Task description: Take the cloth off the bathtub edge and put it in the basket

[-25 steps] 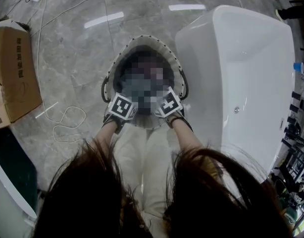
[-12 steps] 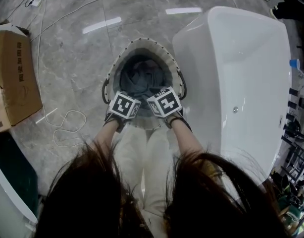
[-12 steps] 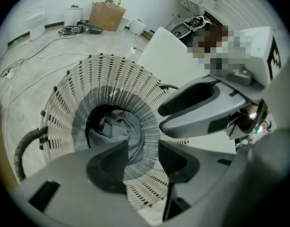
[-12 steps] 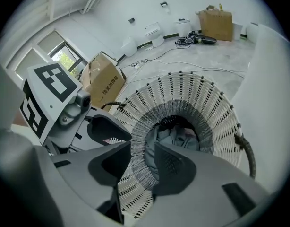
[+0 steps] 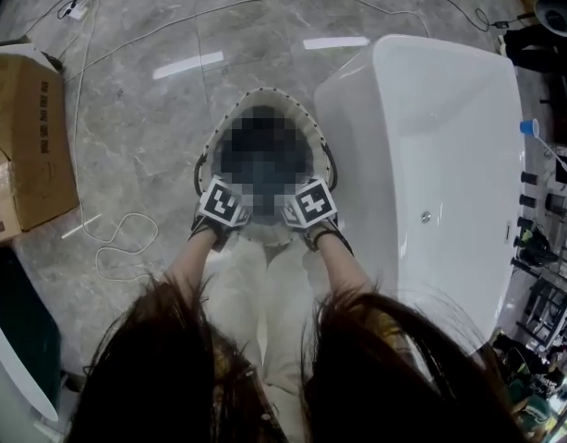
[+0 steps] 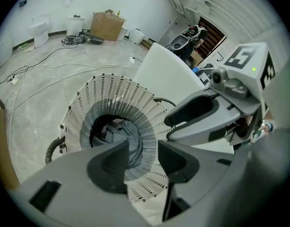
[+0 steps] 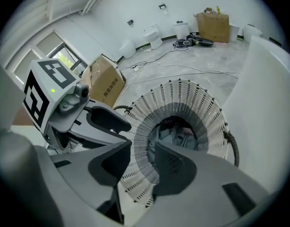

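Found the cloth (image 6: 117,132) crumpled at the bottom of the basket (image 6: 112,91), off the bathtub (image 5: 468,155) just beside. Held nothing in the left gripper (image 6: 142,157) or the right gripper (image 7: 142,161): jaws of both partly apart, empty, poised over the near rim. Called, by the look of it, for a straight lift away, keeping the jaws clear of the woven wall and dragging no fold out.

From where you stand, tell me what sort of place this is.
Probably a bathroom-fixture showroom or workshop: a freestanding bathtub, toilets along the far wall, a cardboard box and loose cables on the stone floor.
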Motion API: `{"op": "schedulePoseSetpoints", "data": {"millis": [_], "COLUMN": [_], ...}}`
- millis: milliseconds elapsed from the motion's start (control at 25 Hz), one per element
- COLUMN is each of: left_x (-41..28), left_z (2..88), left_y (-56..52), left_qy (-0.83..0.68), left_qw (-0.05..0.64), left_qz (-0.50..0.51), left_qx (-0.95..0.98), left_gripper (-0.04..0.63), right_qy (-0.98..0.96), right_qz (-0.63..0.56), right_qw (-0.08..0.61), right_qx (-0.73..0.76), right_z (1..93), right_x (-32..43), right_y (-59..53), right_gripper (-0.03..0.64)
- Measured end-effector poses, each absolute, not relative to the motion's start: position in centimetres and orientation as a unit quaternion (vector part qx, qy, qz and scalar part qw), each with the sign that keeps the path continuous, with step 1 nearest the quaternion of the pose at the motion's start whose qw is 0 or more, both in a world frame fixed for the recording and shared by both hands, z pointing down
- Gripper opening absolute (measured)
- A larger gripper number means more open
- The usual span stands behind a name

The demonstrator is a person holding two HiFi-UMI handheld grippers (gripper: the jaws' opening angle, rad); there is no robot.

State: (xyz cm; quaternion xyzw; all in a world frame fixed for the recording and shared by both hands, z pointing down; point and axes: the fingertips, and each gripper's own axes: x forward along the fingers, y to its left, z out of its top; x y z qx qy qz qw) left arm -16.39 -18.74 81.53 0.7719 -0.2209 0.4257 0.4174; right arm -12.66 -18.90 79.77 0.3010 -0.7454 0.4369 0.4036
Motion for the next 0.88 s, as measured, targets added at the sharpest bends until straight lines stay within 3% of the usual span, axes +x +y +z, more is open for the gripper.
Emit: {"op": "schedulePoseSetpoints", "data": {"millis": [880], "left_x": [-15.6], "left_z": [65.5], "left_y": [-20.2], "left_qy": [-0.197], "left_qw": [0.298], "left_qz": [0.389], "left_qx": [0.849], "left_gripper": [0.167], "right_qy": [-0.809], "right_qz": [0.347], "right_qw": [0.334], "right_qx": [0.338], "right_z": [59.7], "right_x": [-12.9], "right_y": [-20.4], "right_gripper": [0.164]}}
